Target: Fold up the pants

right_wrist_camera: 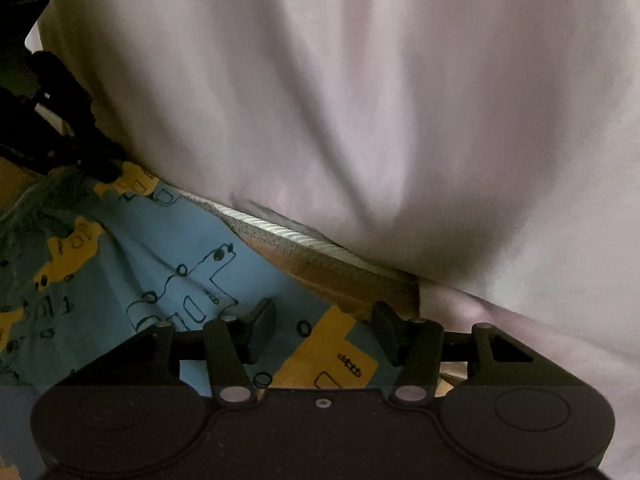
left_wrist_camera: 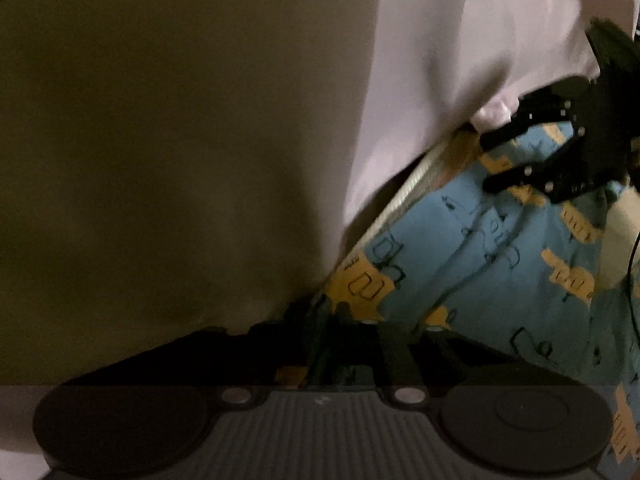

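Note:
The pants [right_wrist_camera: 360,100] are pale pinkish-white cloth that fills most of the right wrist view and hangs in folds over the bed. In the left wrist view the same pants [left_wrist_camera: 440,60] hang close to the lens, and their left part is in dark olive shadow. My left gripper [left_wrist_camera: 352,320] sits in shadow at the cloth's lower edge, fingers close together and shut on the pants. It also shows as the left gripper [right_wrist_camera: 106,170] at the cloth's left edge. My right gripper [right_wrist_camera: 324,328] is open and empty, just below the hanging cloth. From the left, the right gripper [left_wrist_camera: 494,162] spreads its fingers beside a pants corner.
A blue bed sheet [right_wrist_camera: 120,240] with yellow patches and line drawings lies beneath, also seen as the sheet [left_wrist_camera: 480,260]. A mattress edge [right_wrist_camera: 320,256] with pale cord piping runs under the pants. A thin dark cable [left_wrist_camera: 632,272] hangs at the far right.

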Demonstrator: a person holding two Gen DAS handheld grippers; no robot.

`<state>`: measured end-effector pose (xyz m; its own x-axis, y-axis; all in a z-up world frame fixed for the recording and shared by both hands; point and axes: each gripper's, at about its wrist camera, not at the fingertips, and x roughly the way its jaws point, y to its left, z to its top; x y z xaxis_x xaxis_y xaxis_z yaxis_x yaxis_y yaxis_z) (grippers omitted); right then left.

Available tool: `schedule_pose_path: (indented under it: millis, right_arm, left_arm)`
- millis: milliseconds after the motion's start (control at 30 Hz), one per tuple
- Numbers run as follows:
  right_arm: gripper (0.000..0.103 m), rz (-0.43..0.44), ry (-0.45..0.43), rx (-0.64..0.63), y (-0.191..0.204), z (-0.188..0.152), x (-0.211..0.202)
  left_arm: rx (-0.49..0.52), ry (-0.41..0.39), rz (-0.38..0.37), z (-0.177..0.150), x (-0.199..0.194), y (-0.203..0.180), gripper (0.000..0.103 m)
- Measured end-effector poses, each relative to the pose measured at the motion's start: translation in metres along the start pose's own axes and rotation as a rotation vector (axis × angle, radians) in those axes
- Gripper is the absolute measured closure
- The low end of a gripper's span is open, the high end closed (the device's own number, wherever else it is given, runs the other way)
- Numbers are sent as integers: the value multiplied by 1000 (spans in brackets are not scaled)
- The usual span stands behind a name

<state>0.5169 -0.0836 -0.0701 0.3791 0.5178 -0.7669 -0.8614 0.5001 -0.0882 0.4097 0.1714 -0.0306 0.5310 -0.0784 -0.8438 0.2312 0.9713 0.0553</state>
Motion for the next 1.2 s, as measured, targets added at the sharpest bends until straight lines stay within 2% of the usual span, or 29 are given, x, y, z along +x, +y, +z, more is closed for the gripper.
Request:
schedule_pose_path:
  millis: [67, 133, 167, 233, 333, 367, 633, 767, 867, 933, 1000, 1133, 1200]
  right_arm:
    - [47, 13, 22, 3, -2, 4, 2]
    - [54, 28, 40, -4, -2, 8, 4]
    - [63, 45, 47, -6, -1, 9, 4]
    - [71, 58, 57, -11, 1, 11, 3]
    - [97, 55, 66, -14, 5, 14, 3]
    - [103, 36, 69, -7, 6, 15, 3]
    - [103, -144, -77, -34, 18, 30, -7]
    - [103, -157, -57, -21, 20, 34, 14]
    - [101, -127, -45, 1, 17, 32, 20]
    - [89, -86, -59, 52, 7, 31, 15]
    - [70, -62, -79, 72, -2, 31, 10]
    - [62, -36, -86, 77, -10, 28, 10]
    - [53, -9, -71, 73, -11, 30, 15]
  left_arm:
    - [11, 7, 19, -2, 2, -3, 101]
    - [16, -3, 35, -4, 1, -5, 102]
    - [13, -6, 41, -5, 0, -5, 103]
    - [-4, -16, 58, -5, -2, -5, 103]
    - [-38, -44, 93, -3, -6, -6, 103]
    - [-50, -57, 103, -3, -9, -5, 103]
    - [-74, -191, 260, -7, -36, -9, 103]
    - [-82, -155, 278, -6, -30, -9, 103]
    - [-99, -136, 262, -8, -25, -4, 103]
    - [-99, -143, 257, -8, -26, -2, 103]
    - [-88, -153, 257, -9, -28, -2, 103]
    - [-56, -167, 269, -13, -34, -1, 103]
    - [-37, -176, 278, -13, -36, -5, 103]
